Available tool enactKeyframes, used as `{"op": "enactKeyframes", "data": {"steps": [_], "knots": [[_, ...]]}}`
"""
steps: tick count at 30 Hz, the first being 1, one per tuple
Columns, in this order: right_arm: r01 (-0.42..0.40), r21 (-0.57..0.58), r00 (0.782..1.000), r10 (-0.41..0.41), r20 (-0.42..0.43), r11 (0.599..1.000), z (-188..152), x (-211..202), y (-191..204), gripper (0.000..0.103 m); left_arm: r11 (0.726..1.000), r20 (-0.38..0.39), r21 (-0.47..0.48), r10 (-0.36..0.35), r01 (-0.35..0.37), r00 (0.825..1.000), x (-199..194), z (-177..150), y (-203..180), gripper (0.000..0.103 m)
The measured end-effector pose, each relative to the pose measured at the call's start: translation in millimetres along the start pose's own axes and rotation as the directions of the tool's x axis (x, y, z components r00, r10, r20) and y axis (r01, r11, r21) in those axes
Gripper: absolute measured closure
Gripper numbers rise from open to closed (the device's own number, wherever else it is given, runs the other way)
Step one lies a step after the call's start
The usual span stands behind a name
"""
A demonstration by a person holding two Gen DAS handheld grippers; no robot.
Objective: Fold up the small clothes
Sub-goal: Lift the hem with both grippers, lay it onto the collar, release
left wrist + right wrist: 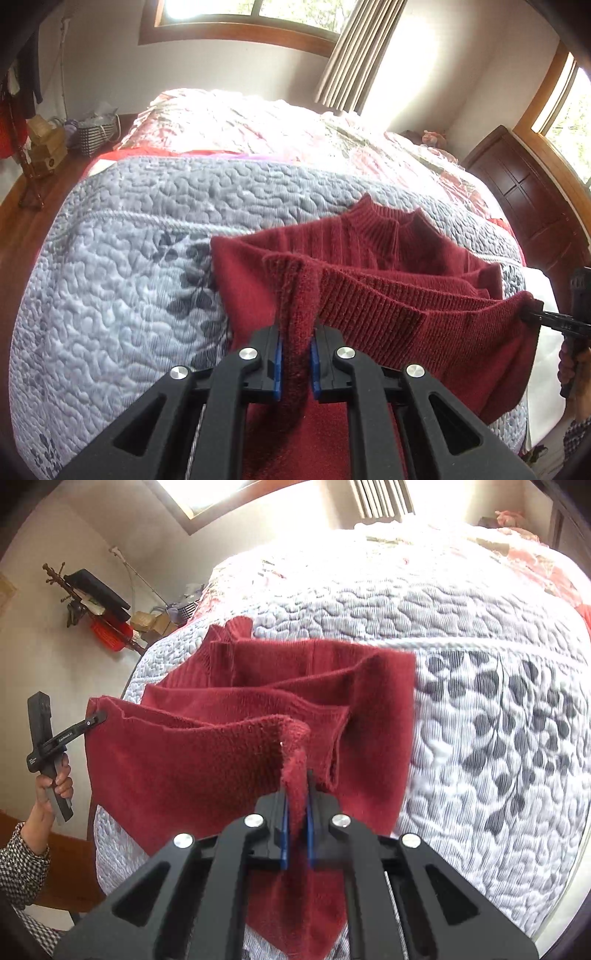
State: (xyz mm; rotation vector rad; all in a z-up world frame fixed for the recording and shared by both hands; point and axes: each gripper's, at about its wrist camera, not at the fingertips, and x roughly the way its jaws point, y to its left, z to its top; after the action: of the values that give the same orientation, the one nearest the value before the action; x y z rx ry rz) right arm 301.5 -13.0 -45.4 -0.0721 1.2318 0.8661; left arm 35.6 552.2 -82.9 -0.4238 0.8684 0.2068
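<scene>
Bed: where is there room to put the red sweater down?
The grey quilt is bare on the left hand-held gripper's side of the red sweater, and past its collar up to the flowered blanket. Beyond the right hand-held gripper it is bare too. The middle is taken by the sweater.

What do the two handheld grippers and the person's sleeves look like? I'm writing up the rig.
Both the left gripper and the right gripper are matte black, with angular linkage arms that have triangular cut-outs, round silver pivot bolts, and blue pads lining the fingers. Seen from the right wrist, the left gripper has a straight black handle and small white lettering, too small to read. The sleeve is a black-and-white check.
</scene>
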Motion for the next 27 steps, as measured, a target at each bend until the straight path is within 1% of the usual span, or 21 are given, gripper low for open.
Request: {"op": "enactKeyframes", "data": {"steps": [4,6,8,10,14,18,20,22,23,25,26,27], "knots": [[0.017,0.002,1.000,-0.017,0.026,1.000,48,11,-6,0.097,1.000,0.026,-0.015,0.008,-0.008,1.000,18,36,1,0.092],[0.022,0.018,0.999,-0.022,0.029,1.000,70,23,-10,0.097,0.999,0.032,-0.024,0.022,-0.021,0.999,30,52,3,0.092],[0.029,0.032,0.999,-0.030,0.023,0.999,87,36,-14,0.097,0.999,0.019,-0.041,0.032,-0.031,0.999,46,63,9,0.092],[0.035,0.049,0.999,-0.035,0.005,0.998,98,49,-22,0.097,0.997,-0.008,-0.055,0.047,-0.047,0.999,66,69,14,0.092],[0.068,0.068,0.997,-0.065,-0.046,0.995,102,74,-38,0.097,0.995,-0.076,-0.051,0.087,-0.091,0.993,106,67,22,0.092],[0.061,0.111,0.996,-0.054,-0.071,0.992,96,91,-50,0.096,0.991,-0.131,-0.052,0.117,-0.125,0.984,135,57,29,0.091],[0.068,0.122,0.995,-0.059,-0.079,0.990,93,97,-54,0.094,0.988,-0.154,-0.055,0.132,-0.142,0.979,145,53,31,0.090],[0.071,0.124,0.995,-0.061,-0.083,0.990,93,99,-54,0.093,0.986,-0.168,-0.060,0.142,-0.154,0.975,149,51,33,0.084],[0.068,0.127,0.995,-0.057,-0.084,0.990,93,98,-54,0.088,0.985,-0.171,-0.067,0.144,-0.157,0.975,148,51,33,0.082],[0.061,0.135,0.995,-0.051,-0.081,0.989,93,90,-52,0.075,0.983,-0.175,-0.077,0.150,-0.165,0.973,141,52,33,0.075],[0.064,0.135,0.996,-0.055,-0.069,0.989,91,83,-50,0.067,0.984,-0.171,-0.080,0.146,-0.162,0.974,133,53,33,0.074],[0.064,0.125,0.997,-0.058,-0.052,0.990,87,74,-46,0.066,0.986,-0.166,-0.079,0.135,-0.150,0.977,124,52,31,0.071]]}}
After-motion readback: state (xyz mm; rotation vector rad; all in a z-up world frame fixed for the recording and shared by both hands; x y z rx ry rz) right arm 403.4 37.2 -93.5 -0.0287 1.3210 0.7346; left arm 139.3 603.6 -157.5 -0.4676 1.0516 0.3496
